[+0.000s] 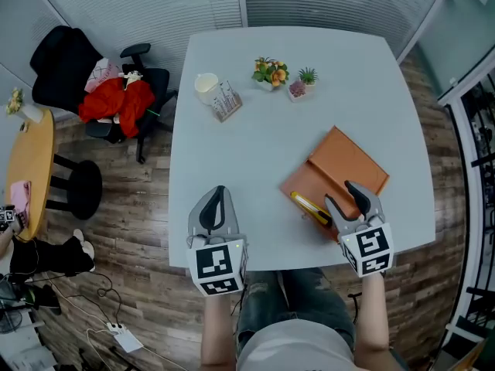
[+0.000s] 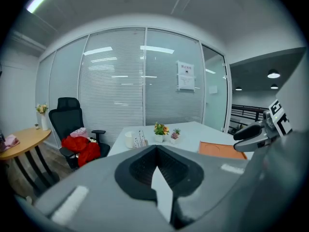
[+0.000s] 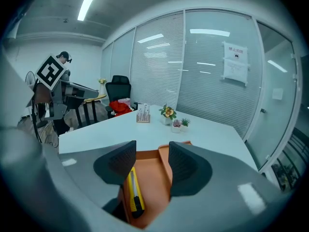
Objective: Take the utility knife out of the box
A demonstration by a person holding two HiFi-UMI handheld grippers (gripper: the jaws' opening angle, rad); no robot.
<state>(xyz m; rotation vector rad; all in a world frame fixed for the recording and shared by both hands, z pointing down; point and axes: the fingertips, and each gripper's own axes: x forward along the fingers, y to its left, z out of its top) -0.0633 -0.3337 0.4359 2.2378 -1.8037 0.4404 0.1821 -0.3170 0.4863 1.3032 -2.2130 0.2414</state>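
right gripper: your right gripper [image 1: 342, 193] hangs over the near end of the box, pointing down and away from you. The right gripper view shows its jaws spread wide with nothing clamped.

utility knife: the yellow-and-black utility knife [image 1: 312, 207] is lying flat inside the box, along its left wall. In the right gripper view the utility knife [image 3: 134, 192] sits below the gap between the jaws, closer to the left one, and neither pad is on it.

box: the orange box [image 1: 298, 178] is open on the right half of the table, with its lid folded out flat on the far side. Your jaws frame the box [image 3: 149, 178] floor.

left gripper: your left gripper [image 1: 219, 195] is over the near edge of the table, well apart from the box. In its own view the left gripper [image 2: 155, 151] has its pads closed together on nothing.

table: the white table [image 1: 255, 130] has a white cup [image 1: 206, 86], a small stand [image 1: 226, 101] right beside it, and three little potted plants [image 1: 270, 72] at the far side.

room: an office chair [image 1: 116, 99] with red cloth piled on it is off to the left, next to a round wooden table [image 1: 31, 168].
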